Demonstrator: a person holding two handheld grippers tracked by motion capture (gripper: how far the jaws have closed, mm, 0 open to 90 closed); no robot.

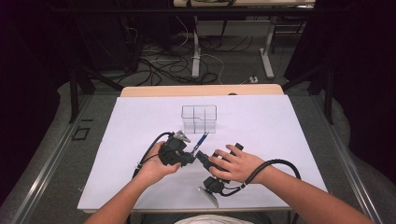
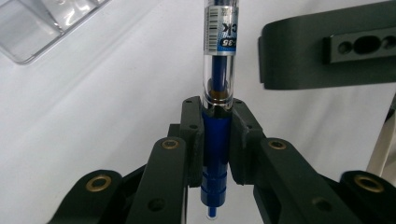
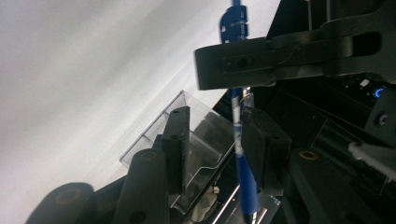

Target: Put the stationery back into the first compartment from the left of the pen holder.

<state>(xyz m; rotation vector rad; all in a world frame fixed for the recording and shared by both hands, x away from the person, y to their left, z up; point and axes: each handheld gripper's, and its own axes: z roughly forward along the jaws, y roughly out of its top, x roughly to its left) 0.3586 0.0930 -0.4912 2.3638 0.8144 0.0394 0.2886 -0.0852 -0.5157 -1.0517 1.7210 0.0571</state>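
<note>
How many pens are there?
1. A single blue pen with a clear barrel is clamped between the jaws of the left gripper, above the white table near the clear organizer box. The box looks empty.

Bright white table (image 1: 261, 126); dark, vignetted surroundings.

Lab, white-topped table (image 1: 140, 121), floor cables (image 1: 159, 65), black curtains (image 1: 28, 70)

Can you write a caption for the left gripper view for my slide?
The left claw pinches a blue pen above the white table.
</note>
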